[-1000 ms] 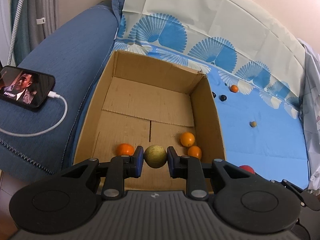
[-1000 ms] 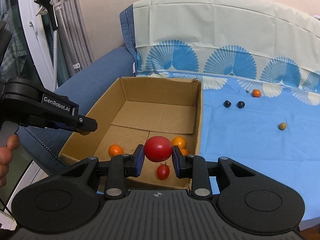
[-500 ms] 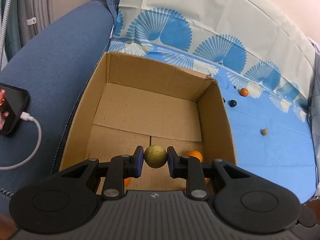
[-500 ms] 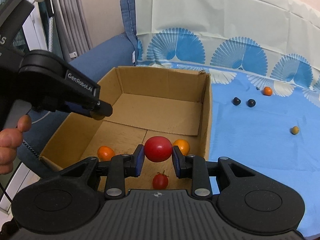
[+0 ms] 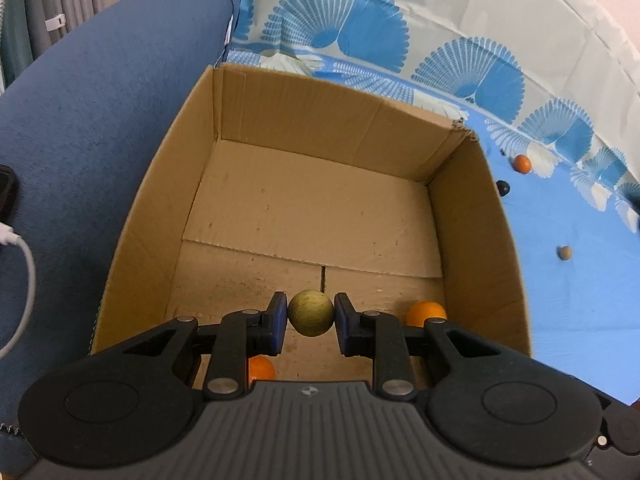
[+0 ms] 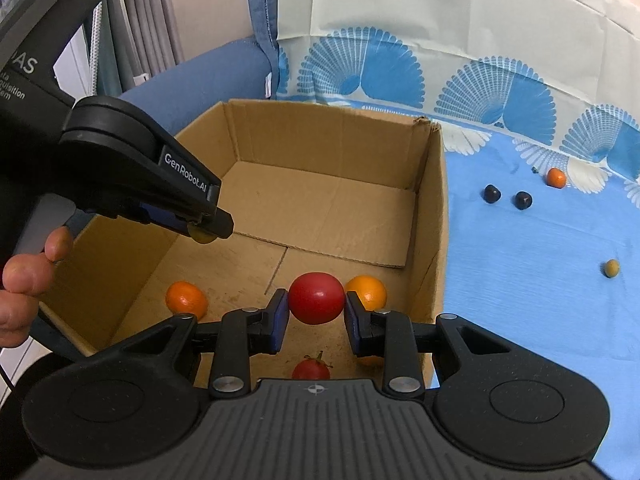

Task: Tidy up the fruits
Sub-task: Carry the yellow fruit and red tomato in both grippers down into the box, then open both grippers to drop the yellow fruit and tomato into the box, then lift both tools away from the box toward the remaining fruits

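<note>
An open cardboard box (image 5: 472,216) (image 6: 434,216) sits on a blue patterned cloth. My left gripper (image 5: 311,314) is shut on a yellow-green round fruit (image 5: 311,312), held inside the box above its floor. In the right wrist view the left gripper (image 6: 208,232) shows from the side, over the box's left wall. My right gripper (image 6: 316,299) is shut on a red tomato (image 6: 316,298) over the box's near part. Two oranges (image 6: 187,298) (image 6: 367,290) and a small stemmed tomato (image 6: 311,368) lie on the box floor.
On the cloth right of the box lie two dark fruits (image 6: 492,193) (image 6: 523,200), a small orange (image 6: 556,177) and an olive-coloured fruit (image 6: 611,268). A blue sofa arm (image 5: 100,120) with a white cable (image 5: 24,256) borders the box's left side. A person's hand (image 6: 24,280) holds the left gripper.
Both grippers have moved forward and down toward the box, each still gripping its fruit. The box looms larger, and the phone on the sofa arm has slid nearly out of the left view.
</note>
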Motion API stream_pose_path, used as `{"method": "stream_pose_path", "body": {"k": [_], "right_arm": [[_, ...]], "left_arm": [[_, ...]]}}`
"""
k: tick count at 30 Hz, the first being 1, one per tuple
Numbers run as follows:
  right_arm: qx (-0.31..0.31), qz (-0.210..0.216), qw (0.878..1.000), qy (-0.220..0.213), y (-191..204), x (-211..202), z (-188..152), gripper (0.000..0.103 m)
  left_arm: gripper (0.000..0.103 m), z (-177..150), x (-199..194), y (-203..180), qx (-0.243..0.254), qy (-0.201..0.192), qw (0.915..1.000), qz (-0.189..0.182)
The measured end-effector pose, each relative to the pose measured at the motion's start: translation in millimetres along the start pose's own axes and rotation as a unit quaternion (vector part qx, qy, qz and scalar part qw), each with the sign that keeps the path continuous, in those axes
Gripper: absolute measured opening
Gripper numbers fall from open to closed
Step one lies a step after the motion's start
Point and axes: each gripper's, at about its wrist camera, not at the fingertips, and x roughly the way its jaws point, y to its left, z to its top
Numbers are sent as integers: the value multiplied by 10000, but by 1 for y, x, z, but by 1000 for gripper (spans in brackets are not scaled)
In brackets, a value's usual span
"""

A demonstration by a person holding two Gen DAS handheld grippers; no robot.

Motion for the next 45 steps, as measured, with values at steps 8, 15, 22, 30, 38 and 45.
{"method": "stream_pose_path", "body": {"k": [8, 15, 22, 30, 38, 45], "right_arm": [[-84, -7, 9999, 119, -4, 19, 0, 31], [-305, -49, 9995, 100, -3, 28, -2, 32], [-279, -7, 9996, 56, -1, 18, 2, 84], [-270, 54, 9995, 170, 7, -35, -22, 95], [189, -12, 9998, 118, 17, -94, -38, 97], [142, -80, 9993, -335, 32, -145, -47, 98]], "left_arm": [[28, 5, 22, -2, 120, 38, 9998, 151], [28, 7, 35, -3, 257, 64, 9993, 247], [103, 1, 5, -1, 191, -446, 9988, -29], [103, -40, -49, -4, 516, -514, 9970, 267], [103, -88, -111, 5, 306, -589, 9972, 353], [103, -120, -152, 13, 245, -741, 9960, 444]]}}
